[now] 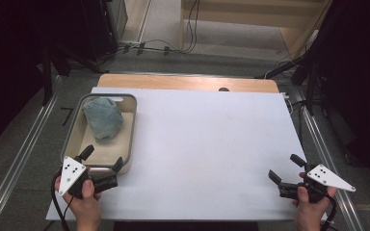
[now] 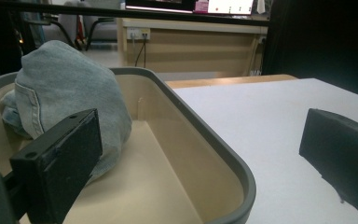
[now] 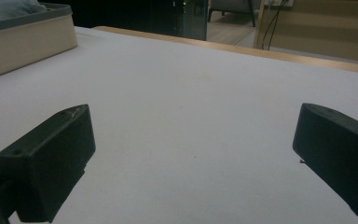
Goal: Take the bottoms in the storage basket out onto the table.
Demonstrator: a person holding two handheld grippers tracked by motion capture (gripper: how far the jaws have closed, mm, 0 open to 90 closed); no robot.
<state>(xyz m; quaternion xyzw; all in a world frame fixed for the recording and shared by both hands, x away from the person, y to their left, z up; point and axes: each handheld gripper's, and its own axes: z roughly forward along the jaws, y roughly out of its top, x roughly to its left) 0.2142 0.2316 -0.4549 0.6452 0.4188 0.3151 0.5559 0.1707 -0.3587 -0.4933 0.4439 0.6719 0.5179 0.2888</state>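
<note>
Now left gripper point(image 1: 103, 157) jaws wide apart astride tray point(image 1: 132, 126) rim, denim bundle point(image 1: 103, 118) inside, right gripper point(image 1: 285, 167) jaws spread, nothing held

Left claw point(image 1: 103, 159) and right claw point(image 1: 284, 168) both gape wide, hand-held, low.

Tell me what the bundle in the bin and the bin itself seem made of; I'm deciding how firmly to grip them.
The bundle looks like denim: faded light-blue woven cloth with a stitched seam, soft and crumpled, matte. The bin looks like moulded plastic: smooth cream walls with a rounded grey rim, slightly satin; the rim could be rubbery, which the look leaves open.
</note>
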